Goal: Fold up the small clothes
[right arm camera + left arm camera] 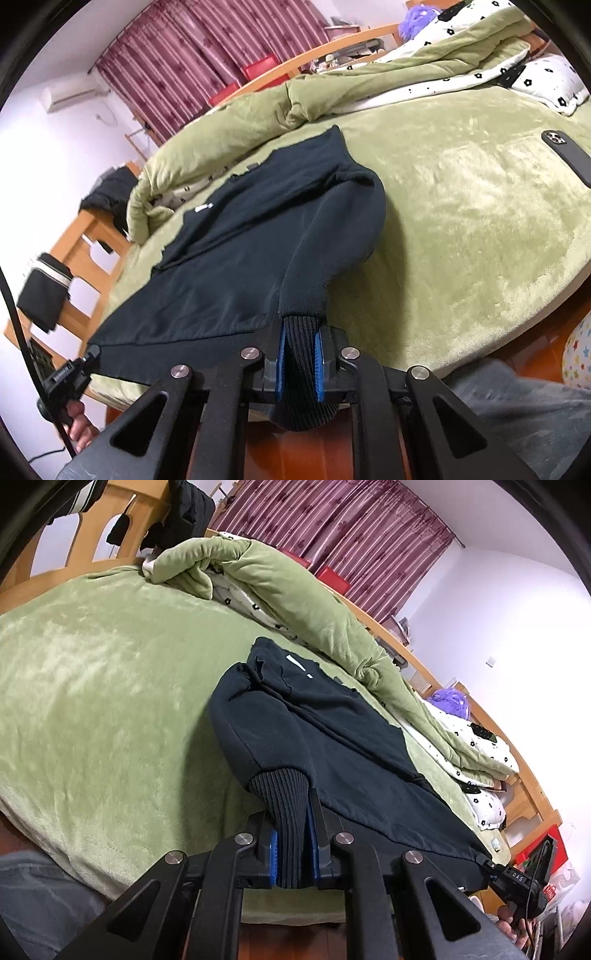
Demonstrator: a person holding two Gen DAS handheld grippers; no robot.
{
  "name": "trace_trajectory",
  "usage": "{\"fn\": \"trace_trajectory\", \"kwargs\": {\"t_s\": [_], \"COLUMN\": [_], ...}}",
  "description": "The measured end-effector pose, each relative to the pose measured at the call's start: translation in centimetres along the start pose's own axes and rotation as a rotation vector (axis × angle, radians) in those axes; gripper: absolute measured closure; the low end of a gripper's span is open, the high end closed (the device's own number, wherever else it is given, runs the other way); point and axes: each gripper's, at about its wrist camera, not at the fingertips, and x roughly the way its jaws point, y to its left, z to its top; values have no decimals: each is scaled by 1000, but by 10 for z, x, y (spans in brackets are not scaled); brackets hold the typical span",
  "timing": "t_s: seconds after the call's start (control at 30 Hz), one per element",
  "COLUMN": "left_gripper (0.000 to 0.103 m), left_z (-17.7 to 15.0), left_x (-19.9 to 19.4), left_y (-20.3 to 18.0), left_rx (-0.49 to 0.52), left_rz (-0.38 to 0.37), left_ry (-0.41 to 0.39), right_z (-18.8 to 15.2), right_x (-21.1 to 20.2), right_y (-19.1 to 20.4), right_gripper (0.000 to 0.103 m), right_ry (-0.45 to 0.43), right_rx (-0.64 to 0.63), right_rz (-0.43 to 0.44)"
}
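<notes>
Gripping the ribbed left cuff (pixel 286 812), the left gripper (pixel 291 845) has its fingers clamped narrow on it; the dark sweatshirt (pixel 332 746) lies spread on the green bed (pixel 92 686). This view alone shows the white chest mark clearly.

Right wrist view: the right gripper (pixel 301 363) pinches the right cuff (pixel 301 332) likewise, and only here a phone (pixel 569 158) shows. Sleeve-folding seems begun; next, carry both cuffs inward over the body.

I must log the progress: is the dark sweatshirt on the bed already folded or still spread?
Mostly spread: the dark sweatshirt lies flat on the green blanket, with only its sleeves laid down along its body.
</notes>
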Motion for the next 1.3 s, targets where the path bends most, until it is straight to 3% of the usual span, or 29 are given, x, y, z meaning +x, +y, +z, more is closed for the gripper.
{"fn": "trace_trajectory", "kwargs": {"t_s": [0.4, 0.77, 1.03, 1.3], "left_gripper": [91, 91, 91, 91], "left_z": [-6, 17, 52, 95], "left_x": [-34, -38, -20, 11], "left_y": [-16, -43, -62, -82], "left_rx": [32, 82, 70, 138], "left_rz": [-18, -13, 25, 72], "left_ry": [-15, -43, -86, -129], "right_z": [-5, 12, 56, 108], "right_x": [-45, -63, -53, -24], "right_y": [6, 12, 27, 47], "right_gripper": [92, 92, 92, 92], "right_ry": [-52, -68, -117, -166], "right_rx": [-14, 14, 2, -48], "right_rz": [34, 46, 22, 2]}}
